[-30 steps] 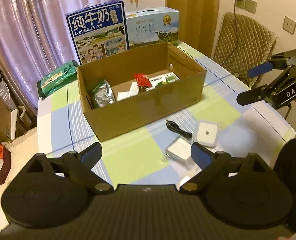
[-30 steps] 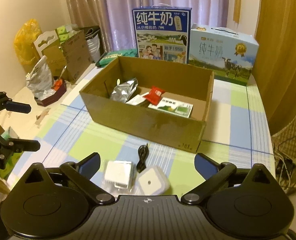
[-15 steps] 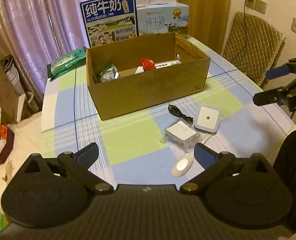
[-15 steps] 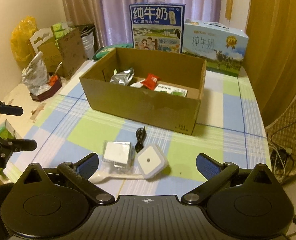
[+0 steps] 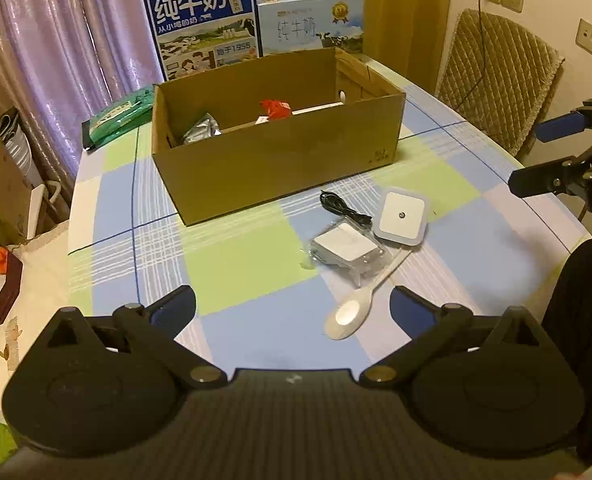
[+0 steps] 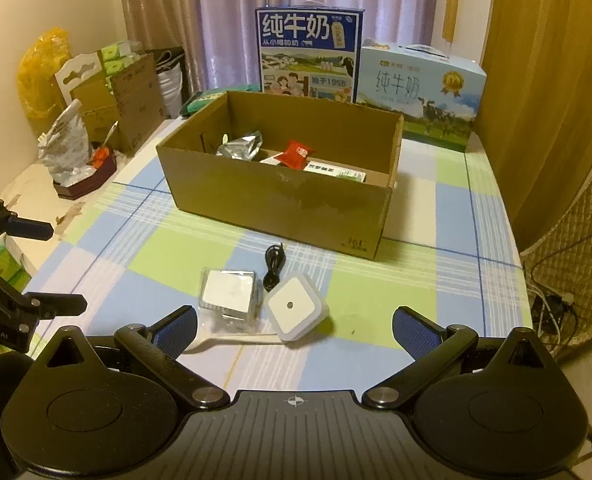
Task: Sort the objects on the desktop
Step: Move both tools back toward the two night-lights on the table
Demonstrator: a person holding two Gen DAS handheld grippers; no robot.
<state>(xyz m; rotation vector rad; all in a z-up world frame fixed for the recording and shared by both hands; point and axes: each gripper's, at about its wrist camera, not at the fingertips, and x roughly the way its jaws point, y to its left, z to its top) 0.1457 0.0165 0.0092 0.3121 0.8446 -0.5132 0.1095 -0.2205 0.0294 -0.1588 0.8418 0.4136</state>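
An open cardboard box (image 5: 279, 164) (image 6: 279, 204) stands mid-table, holding a silver pouch (image 6: 241, 146), a red packet (image 6: 296, 152) and a flat green-and-white pack. In front of it lie a black cable (image 5: 342, 208) (image 6: 273, 266), a white square night light (image 5: 402, 216) (image 6: 296, 310), a bagged white charger (image 5: 346, 246) (image 6: 227, 292) and a white spoon (image 5: 354, 310) (image 6: 231, 338). My left gripper (image 5: 291, 308) hangs open above the near table edge, left of the spoon. My right gripper (image 6: 293, 326) is open too, just short of the night light. Both hold nothing.
Two milk cartons (image 6: 310, 54) (image 6: 420, 92) stand behind the box, a green packet (image 5: 115, 118) to its left. A quilted chair (image 5: 496, 76) is right of the table. Bags and boxes (image 6: 91, 100) crowd the floor on the left side.
Both grippers have drawn back and risen from the table, so the box and small items look farther off. The spoon has come into view. Nothing on the table moved.
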